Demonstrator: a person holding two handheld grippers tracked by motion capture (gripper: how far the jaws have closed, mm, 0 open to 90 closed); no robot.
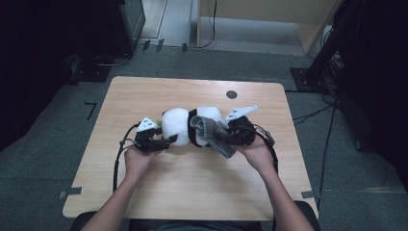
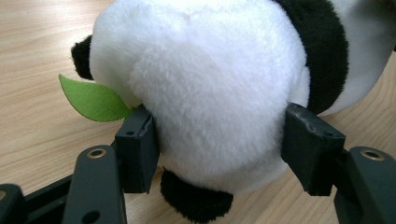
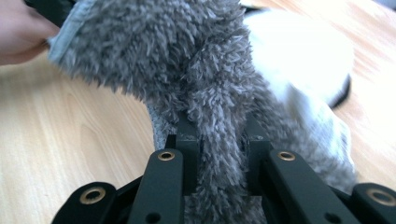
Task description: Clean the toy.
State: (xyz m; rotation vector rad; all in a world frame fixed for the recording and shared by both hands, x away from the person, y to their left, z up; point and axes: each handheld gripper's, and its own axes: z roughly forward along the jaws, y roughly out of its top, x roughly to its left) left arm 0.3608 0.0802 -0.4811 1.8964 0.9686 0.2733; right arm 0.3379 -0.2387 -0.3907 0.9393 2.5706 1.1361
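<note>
A black-and-white panda plush [image 1: 175, 126] lies on its side at the middle of the wooden table [image 1: 192, 187]. My left gripper [image 1: 166, 140] clamps one white round end of the panda plush [image 2: 205, 84], with both pads pressed into the fur. A green felt leaf [image 2: 91, 100] sticks out beside the left pad. My right gripper [image 1: 230, 132] is shut on a grey fuzzy sock [image 1: 211, 131] that drapes over the panda's other end. In the right gripper view the grey fuzzy sock [image 3: 187, 56] runs down between the closed jaws of my right gripper [image 3: 219, 140], with white plush [image 3: 303, 60] behind it.
A small dark round mark [image 1: 231, 94] sits near the table's far edge. Bare wood lies in front of the hands and at the far left. Cables [image 1: 327, 139] and black stands [image 1: 332, 43] are on the floor to the right.
</note>
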